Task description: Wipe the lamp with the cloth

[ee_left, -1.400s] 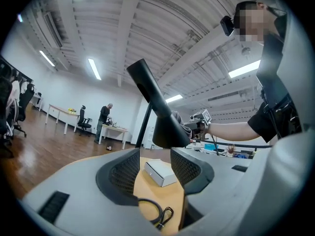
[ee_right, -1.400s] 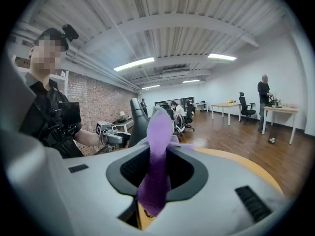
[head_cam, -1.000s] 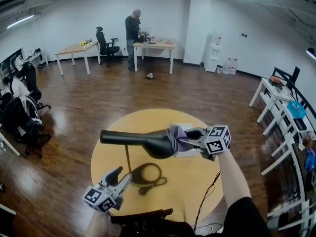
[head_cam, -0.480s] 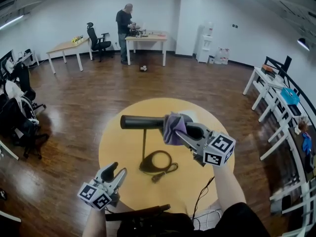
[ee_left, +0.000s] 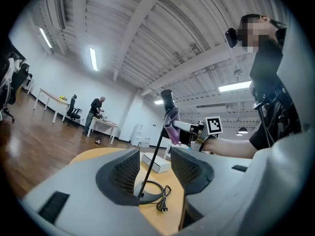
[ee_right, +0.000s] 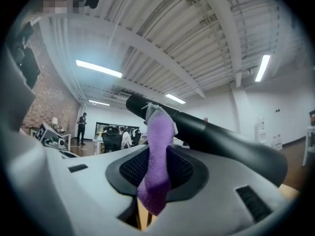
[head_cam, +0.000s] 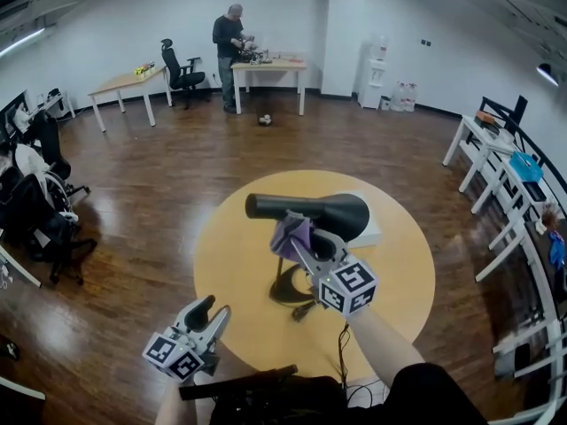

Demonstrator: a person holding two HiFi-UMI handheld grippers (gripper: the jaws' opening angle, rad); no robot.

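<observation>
Purple fuzzy cloth (head_cam: 289, 234) sits clamped in the right gripper (head_cam: 301, 246), pressed to the near side of the black cone-headed desk lamp (head_cam: 314, 212) on the round wooden table (head_cam: 403, 277). The wiping looks mid-way, with the wide end seemingly left. The left gripper (head_cam: 211, 312) hovers low, jaws apart, holding nothing.

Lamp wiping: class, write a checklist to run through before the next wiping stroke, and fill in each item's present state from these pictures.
1. Cloth gripped by right gripper: ok, jaws shut on it.
2. Cloth against lamp head: ok, it seems to touch the underside.
3. Lamp base flat on table: ok.
4. Left gripper steadying the lamp base: not ok, it is open and apart from it.
5. Cord out of the stroke: ok, it lies on the table by the base.
</observation>
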